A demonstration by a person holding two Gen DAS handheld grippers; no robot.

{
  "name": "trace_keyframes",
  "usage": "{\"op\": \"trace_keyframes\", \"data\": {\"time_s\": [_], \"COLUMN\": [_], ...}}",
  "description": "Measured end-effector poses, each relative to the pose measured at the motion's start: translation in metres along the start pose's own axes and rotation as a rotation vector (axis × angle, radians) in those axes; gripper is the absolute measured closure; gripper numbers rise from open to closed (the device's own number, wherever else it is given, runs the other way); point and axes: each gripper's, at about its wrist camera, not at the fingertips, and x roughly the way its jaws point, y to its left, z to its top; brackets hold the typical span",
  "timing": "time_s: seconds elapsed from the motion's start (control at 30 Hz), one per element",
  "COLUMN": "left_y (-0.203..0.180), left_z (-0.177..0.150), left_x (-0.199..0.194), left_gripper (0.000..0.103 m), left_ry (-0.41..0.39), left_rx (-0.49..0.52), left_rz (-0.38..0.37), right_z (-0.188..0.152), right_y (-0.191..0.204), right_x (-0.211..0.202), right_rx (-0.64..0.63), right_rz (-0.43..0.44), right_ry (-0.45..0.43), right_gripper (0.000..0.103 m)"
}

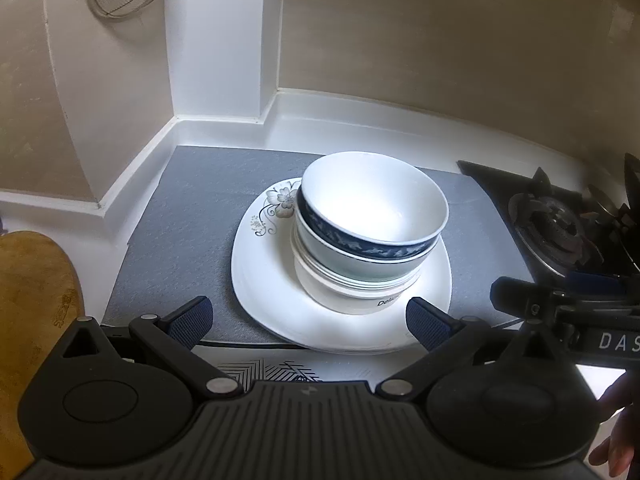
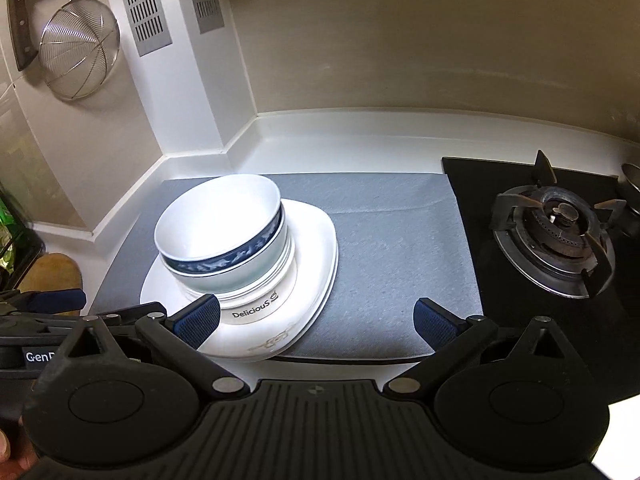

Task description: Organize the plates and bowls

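Note:
A white bowl with a blue band [image 1: 372, 220] [image 2: 224, 232] sits nested on a stack of other bowls, the lowest one [image 2: 260, 308] printed "Delicious". The stack rests on white square plates with a flower print [image 1: 264, 276] [image 2: 316, 248], which lie on a grey mat [image 1: 180, 224] [image 2: 392, 256]. My left gripper [image 1: 308, 322] is open just in front of the plates, holding nothing. My right gripper [image 2: 318, 322] is open too, to the right of the stack, its left fingertip [image 2: 200, 320] close to the lowest bowl. The other gripper's body shows at each view's edge.
A black gas hob with a burner [image 2: 556, 236] [image 1: 560, 224] lies right of the mat. White counter upstand and beige wall close the back and left. A wire strainer [image 2: 78, 52] and a knife [image 2: 20, 12] hang on the left wall. A wooden board [image 1: 32, 300] lies left.

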Motion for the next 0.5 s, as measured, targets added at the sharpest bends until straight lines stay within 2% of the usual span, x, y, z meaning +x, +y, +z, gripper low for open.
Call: {"op": "trace_keyframes", "data": {"time_s": [0.5], "left_y": [0.0060], "left_z": [-0.0027], "left_x": [-0.0066], "left_gripper": [0.000], "left_ry": [-0.007], "left_rx": [-0.009], "left_rz": [-0.003], "right_z": [-0.0033], "right_y": [0.0077], "right_x": [-0.0049], "right_rx": [-0.013], "right_rz": [0.003], "right_ry": [0.002], "right_gripper": [0.001]}}
